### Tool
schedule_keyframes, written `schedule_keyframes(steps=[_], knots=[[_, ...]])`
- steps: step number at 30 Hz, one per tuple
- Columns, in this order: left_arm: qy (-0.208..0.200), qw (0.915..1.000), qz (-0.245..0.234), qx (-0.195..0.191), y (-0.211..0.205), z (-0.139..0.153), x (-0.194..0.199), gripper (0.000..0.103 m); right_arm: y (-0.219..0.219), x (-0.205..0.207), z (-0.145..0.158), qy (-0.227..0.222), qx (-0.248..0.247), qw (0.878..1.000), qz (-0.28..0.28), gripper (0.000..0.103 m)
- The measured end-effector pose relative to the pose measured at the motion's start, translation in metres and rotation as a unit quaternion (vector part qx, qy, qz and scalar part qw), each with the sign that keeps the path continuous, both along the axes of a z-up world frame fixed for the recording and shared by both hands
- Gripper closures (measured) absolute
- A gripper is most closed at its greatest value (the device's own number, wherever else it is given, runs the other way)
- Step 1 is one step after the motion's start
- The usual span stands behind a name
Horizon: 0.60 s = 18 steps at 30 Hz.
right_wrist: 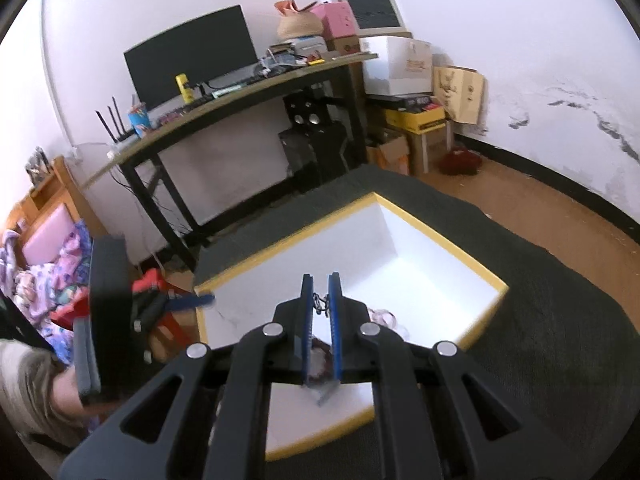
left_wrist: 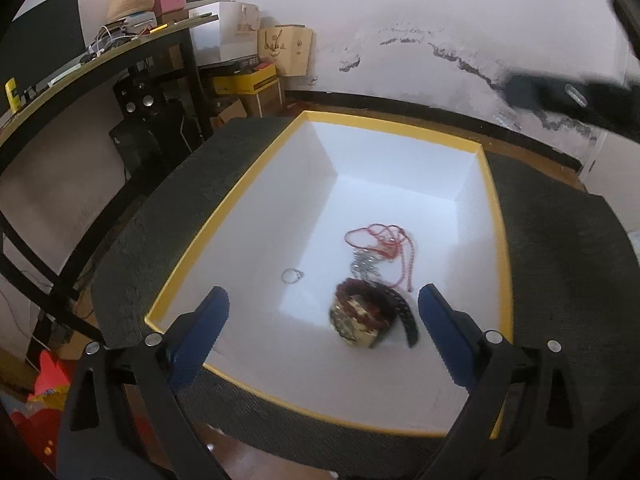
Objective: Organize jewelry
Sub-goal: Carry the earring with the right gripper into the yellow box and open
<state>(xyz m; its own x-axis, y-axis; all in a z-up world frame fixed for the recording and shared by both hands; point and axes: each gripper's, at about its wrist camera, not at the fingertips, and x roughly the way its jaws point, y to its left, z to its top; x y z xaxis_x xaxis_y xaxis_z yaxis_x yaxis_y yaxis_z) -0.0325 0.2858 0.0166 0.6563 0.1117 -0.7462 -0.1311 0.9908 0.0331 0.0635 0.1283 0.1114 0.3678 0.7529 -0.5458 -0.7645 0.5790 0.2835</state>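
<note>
A white box with a yellow rim [left_wrist: 496,200] sits on a dark mat. Inside lie a red cord necklace [left_wrist: 384,240], a silver chain [left_wrist: 366,266], a small silver ring [left_wrist: 292,276], and a gold watch with dark red beads and a black strap [left_wrist: 368,316]. My left gripper [left_wrist: 324,320] is open just above the box's near end, the watch between its blue fingers. My right gripper [right_wrist: 321,300] is shut on a silver chain [right_wrist: 320,305] and holds it above the box [right_wrist: 440,240]. The left gripper also shows blurred in the right wrist view [right_wrist: 176,304].
The box rests on a dark mat [left_wrist: 180,208] over a wooden floor. A black desk [right_wrist: 224,104] with a monitor stands at the left, with cardboard boxes [right_wrist: 400,64] by the wall. A bed with patterned bedding [right_wrist: 44,280] is at far left.
</note>
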Motion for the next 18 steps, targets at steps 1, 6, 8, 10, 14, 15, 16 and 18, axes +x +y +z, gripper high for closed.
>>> schedule_keyframes(steps=[1, 6, 8, 10, 14, 15, 16, 18], knots=[[-0.001, 1.0000, 0.002, -0.007, -0.001, 0.001, -0.003, 0.010, 0.004, 0.005, 0.003, 0.006, 0.007, 1.000, 0.005, 0.095], [-0.013, 0.9997, 0.001, -0.019, -0.007, 0.004, -0.008, 0.010, 0.027, 0.039, -0.001, 0.061, 0.027, 0.998, 0.023, 0.095], [-0.021, 0.9996, -0.001, -0.017, -0.008, 0.005, -0.010, 0.010, 0.036, 0.049, -0.011, 0.075, 0.013, 0.997, 0.020, 0.095], [-0.025, 0.9994, -0.001, -0.022, -0.007, 0.005, -0.011, 0.010, 0.048, 0.058, -0.033, 0.096, -0.014, 0.995, 0.019, 0.095], [-0.022, 0.9993, 0.002, -0.031, -0.002, 0.001, -0.008, 0.010, 0.069, 0.066, -0.077, 0.108, -0.092, 0.990, 0.006, 0.095], [-0.020, 0.9993, 0.003, -0.033, -0.001, 0.000, -0.008, 0.010, 0.074, 0.069, -0.089, 0.118, -0.109, 0.987, 0.001, 0.095], [-0.019, 0.9992, 0.004, -0.034, 0.000, -0.002, -0.007, 0.010, 0.076, 0.072, -0.098, 0.126, -0.117, 0.985, -0.002, 0.095], [-0.018, 0.9992, 0.004, -0.035, 0.002, -0.003, -0.006, 0.010, 0.078, 0.076, -0.109, 0.134, -0.129, 0.982, -0.009, 0.095]])
